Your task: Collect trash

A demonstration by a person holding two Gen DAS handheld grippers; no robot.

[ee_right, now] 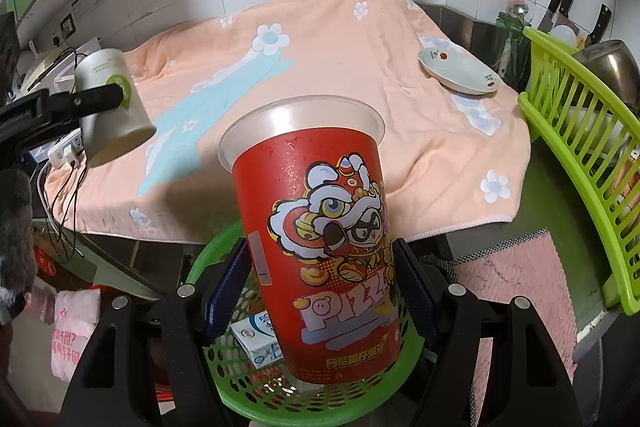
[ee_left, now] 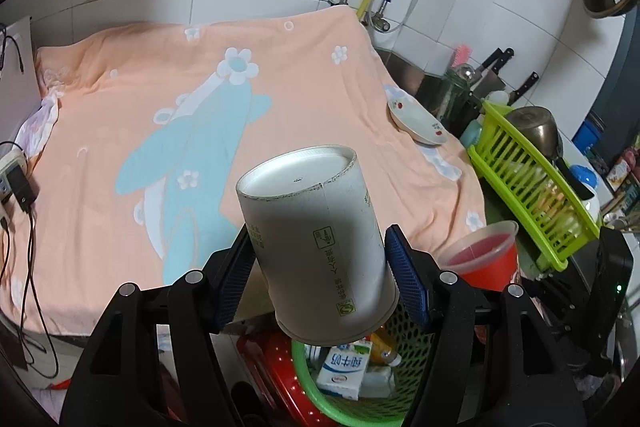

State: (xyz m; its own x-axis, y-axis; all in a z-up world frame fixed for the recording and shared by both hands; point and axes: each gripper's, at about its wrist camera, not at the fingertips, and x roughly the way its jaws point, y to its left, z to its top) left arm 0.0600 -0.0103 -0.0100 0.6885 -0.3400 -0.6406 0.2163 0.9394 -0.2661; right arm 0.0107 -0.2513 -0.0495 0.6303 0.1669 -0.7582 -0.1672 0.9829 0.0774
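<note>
My left gripper (ee_left: pixel 320 267) is shut on a white paper cup (ee_left: pixel 316 247), held upside down and tilted above a green perforated trash basket (ee_left: pixel 352 407). The same cup shows at the left of the right wrist view (ee_right: pixel 110 107). My right gripper (ee_right: pixel 320 279) is shut on a red plastic pizza cup (ee_right: pixel 320 227), rim pointing away, over the same green basket (ee_right: pixel 332 399). The red cup also shows in the left wrist view (ee_left: pixel 484 259). A milk carton (ee_left: pixel 344 373) lies in the basket, also seen in the right wrist view (ee_right: pixel 256 341).
A peach towel (ee_left: pixel 180 115) covers the counter, with a small flowered dish (ee_left: pixel 418 121) at its right edge. A lime dish rack (ee_left: pixel 528 183) holding a metal pot stands to the right. Knives and hoses line the tiled wall. A power strip (ee_left: pixel 14 175) with cables sits left.
</note>
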